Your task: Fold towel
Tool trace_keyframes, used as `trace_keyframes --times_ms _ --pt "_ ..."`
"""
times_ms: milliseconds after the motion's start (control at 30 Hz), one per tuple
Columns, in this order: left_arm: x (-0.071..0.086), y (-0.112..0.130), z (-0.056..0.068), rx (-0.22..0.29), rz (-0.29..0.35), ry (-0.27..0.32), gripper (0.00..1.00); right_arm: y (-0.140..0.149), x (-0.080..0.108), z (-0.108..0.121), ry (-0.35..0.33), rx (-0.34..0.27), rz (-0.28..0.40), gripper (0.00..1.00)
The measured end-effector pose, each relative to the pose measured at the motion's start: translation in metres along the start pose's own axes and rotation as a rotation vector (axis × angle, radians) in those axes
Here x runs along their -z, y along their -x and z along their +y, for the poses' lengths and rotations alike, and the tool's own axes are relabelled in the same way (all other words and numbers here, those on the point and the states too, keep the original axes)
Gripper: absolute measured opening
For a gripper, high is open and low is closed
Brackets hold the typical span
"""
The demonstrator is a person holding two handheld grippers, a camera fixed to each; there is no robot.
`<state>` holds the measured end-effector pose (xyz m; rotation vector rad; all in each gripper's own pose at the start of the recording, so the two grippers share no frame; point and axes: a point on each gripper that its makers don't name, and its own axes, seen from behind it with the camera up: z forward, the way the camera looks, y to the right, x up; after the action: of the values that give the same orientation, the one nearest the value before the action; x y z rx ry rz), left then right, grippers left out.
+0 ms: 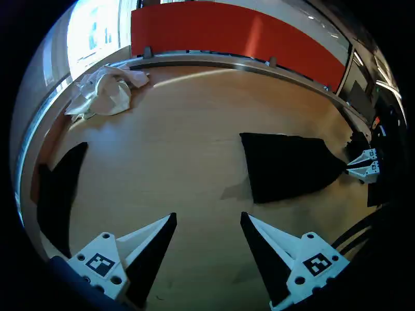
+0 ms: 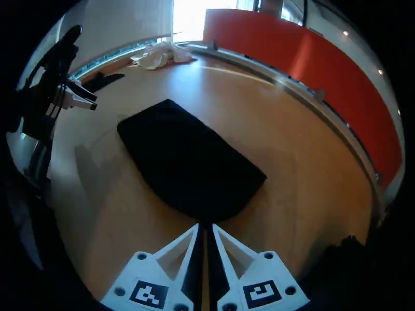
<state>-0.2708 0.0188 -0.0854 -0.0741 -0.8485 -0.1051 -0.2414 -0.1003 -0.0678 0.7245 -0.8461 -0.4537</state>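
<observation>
Pinching near edge of black towel [image 2: 192, 166], right gripper [image 2: 206, 227] fingers almost together; cloth lies flat just ahead of tips. Left gripper [image 1: 207, 215] fingers wide apart, empty, towel well ahead (off to right). Step: securing edge. Next: left closes on neighbouring corner.

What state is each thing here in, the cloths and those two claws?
black towel, lying flat on the table, near edge pinched
white cloth, crumpled in a heap
left claw, open, empty
right claw, shut on the black towel
</observation>
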Motion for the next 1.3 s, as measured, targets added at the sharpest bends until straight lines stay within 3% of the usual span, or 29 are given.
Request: trace_keyframes --times_ms 633,1100,1300 --pt "0.015 -0.003 -0.002 0.04 0.026 0.011 0.91 -0.118 0.007 -0.005 -0.006 0.15 0.144 0.03" --pt "0.023 -0.003 0.0 0.051 0.034 0.018 0.91 -0.151 0.003 -0.019 -0.032 0.205 0.177 0.03" --pt "0.03 -0.003 -0.002 0.052 0.04 0.014 0.91 -0.172 -0.001 -0.039 -0.064 0.238 0.191 0.03"
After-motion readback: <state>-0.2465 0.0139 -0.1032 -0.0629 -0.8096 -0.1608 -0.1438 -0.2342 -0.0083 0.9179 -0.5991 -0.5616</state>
